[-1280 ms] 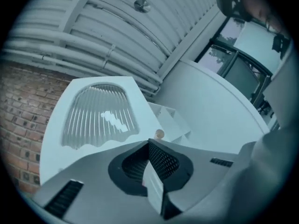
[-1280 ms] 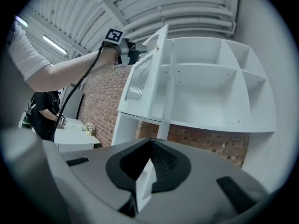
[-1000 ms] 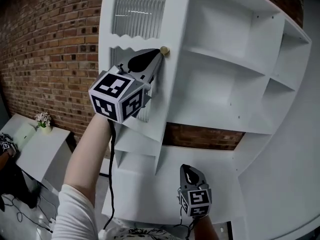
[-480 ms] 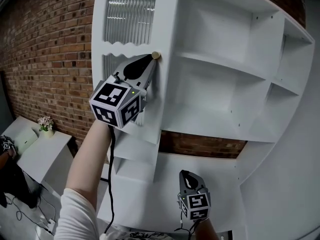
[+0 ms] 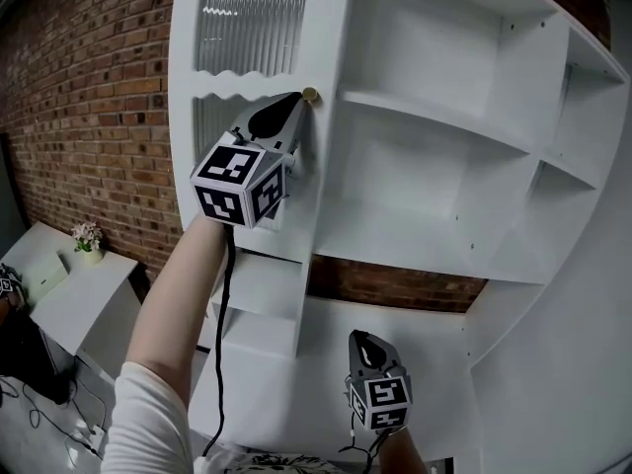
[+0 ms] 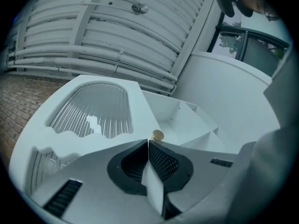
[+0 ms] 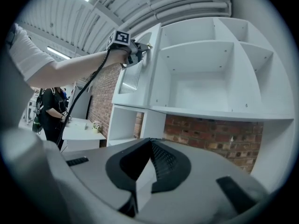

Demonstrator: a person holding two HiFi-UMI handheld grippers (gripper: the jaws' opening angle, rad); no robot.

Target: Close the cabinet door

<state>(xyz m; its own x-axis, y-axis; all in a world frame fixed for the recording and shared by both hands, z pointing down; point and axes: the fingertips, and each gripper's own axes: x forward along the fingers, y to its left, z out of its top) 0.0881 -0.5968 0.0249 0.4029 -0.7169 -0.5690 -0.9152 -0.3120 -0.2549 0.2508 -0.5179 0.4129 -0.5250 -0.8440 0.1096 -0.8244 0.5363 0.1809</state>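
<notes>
The white cabinet door (image 5: 252,23) with ribbed glass panels stands left of the open shelves, its small brass knob (image 5: 309,95) near its right edge. My left gripper (image 5: 299,98) is raised against the door frame, tips just below and left of the knob (image 6: 158,135). Its jaws are closing, meet at the tips (image 6: 148,141) and hold nothing. The right gripper view shows the same door (image 7: 133,73) from the side, with the left gripper (image 7: 140,50) on it. My right gripper (image 5: 358,336) hangs low before the lower shelf, shut and empty (image 7: 150,141).
Open white shelf compartments (image 5: 444,166) fill the right. A brick wall (image 5: 89,117) runs behind at left. A white table (image 5: 59,294) with a small potted plant (image 5: 86,237) stands low at the left. A person in dark clothes (image 7: 49,111) stands by it.
In the head view my left gripper and the knob have shifted a little leftward together, and the door's face has turned with them. The right gripper has sunk slightly.
</notes>
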